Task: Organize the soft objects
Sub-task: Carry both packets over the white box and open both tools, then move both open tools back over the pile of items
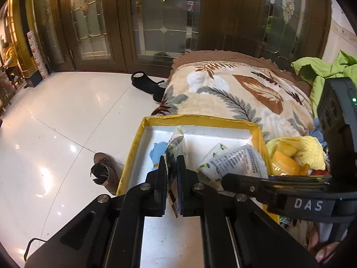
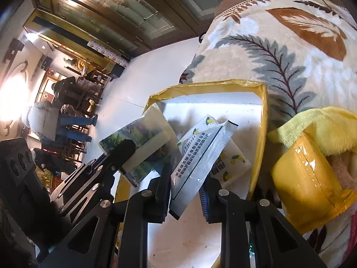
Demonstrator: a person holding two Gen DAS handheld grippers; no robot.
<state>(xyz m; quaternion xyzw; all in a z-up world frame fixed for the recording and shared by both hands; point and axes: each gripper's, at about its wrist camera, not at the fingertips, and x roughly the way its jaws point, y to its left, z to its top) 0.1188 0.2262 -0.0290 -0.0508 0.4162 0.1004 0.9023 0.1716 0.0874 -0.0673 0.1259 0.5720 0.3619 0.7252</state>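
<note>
My left gripper (image 1: pixel 171 170) is shut on a green printed sachet (image 1: pixel 176 143), held edge-up over the left half of a yellow-rimmed white box (image 1: pixel 200 119). The right wrist view shows the same sachet (image 2: pixel 138 138) in the left gripper (image 2: pixel 127 147). My right gripper (image 2: pixel 185 192) has its fingers apart over the box (image 2: pixel 263 122). A white packet with black text (image 2: pixel 196 156) leans between them. Under it lies a lemon-print packet (image 2: pixel 232 163). Both packets (image 1: pixel 241 158) (image 1: pixel 214 156) lie in the box's right half.
The box rests on a leaf-print blanket (image 1: pixel 234 89). Right of the box lie a yellow plush cloth (image 1: pixel 301 147) and a yellow wrapped pack (image 2: pixel 308 178). A green garment (image 1: pixel 323 67) lies behind. A brown shoe (image 1: pixel 104 172) and black shoes (image 1: pixel 147 82) are on the tiled floor.
</note>
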